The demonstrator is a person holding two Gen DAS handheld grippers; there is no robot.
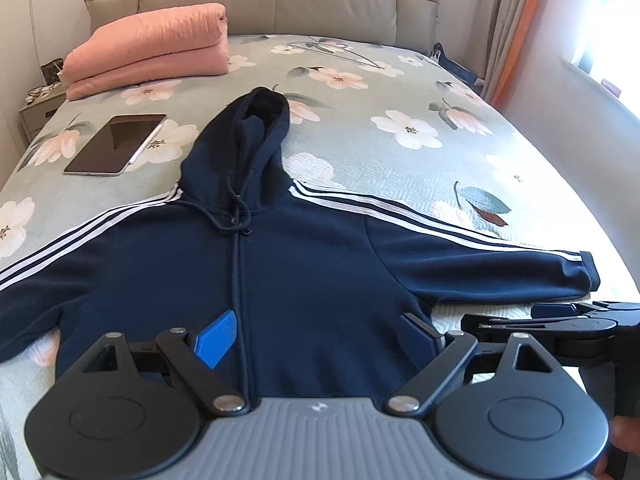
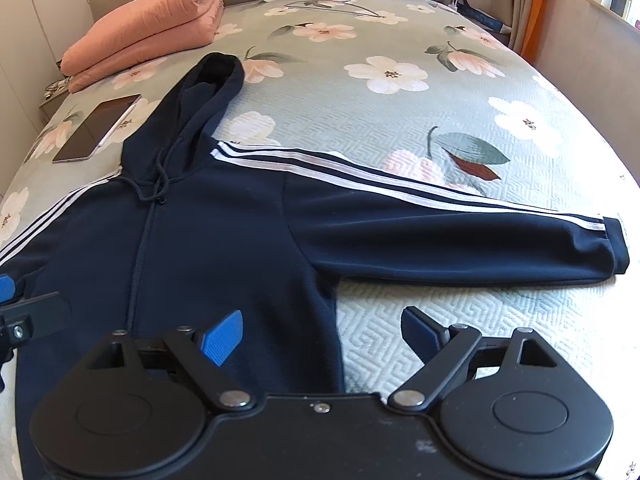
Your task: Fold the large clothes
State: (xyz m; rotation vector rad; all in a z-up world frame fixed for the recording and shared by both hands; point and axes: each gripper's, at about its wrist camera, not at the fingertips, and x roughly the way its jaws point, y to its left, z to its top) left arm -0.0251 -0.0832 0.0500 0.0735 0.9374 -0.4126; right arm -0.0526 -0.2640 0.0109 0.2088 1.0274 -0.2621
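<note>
Navy hoodie (image 1: 304,264) flat on bed (image 1: 400,168), sleeves spread, white stripes; fingers of both grippers apart, empty.

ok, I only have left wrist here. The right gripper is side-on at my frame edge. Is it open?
Observer: Open. In the right wrist view the right gripper has its fingers spread wide and grips nothing.
Operator: Where is it relative to the hoodie?
Observer: It straddles the side edge of the hoodie near the hem: one finger is over navy fabric, the other over bare bedspread.
</note>
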